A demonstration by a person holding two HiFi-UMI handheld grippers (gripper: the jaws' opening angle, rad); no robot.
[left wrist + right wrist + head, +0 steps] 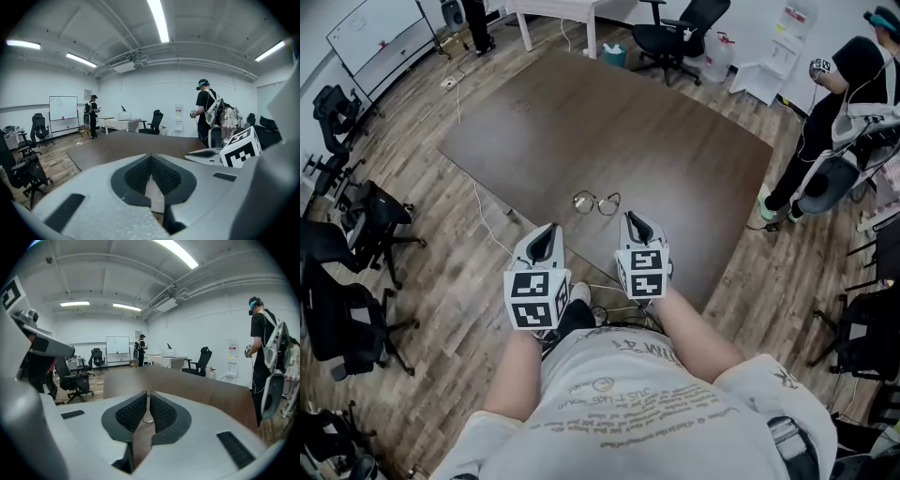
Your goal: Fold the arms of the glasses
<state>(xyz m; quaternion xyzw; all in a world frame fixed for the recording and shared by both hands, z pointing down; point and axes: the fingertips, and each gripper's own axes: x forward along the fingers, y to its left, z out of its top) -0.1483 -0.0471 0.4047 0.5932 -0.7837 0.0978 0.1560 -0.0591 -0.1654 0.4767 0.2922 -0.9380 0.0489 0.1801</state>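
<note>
You are on the approach, as I judge it. Your left gripper [546, 232] and right gripper [635, 225] hover side by side with jaws pressed together on nothing, so the next move calls for opening them. The thin wire-framed round glasses [596, 202] lie near, at one o'clock from the left gripper and eleven o'clock from the right, untouched on the dark brown wooden table [666, 141].

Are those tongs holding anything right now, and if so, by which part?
Nothing: the left tongs and right tongs are shut and empty; the glasses lie on the table.
</note>
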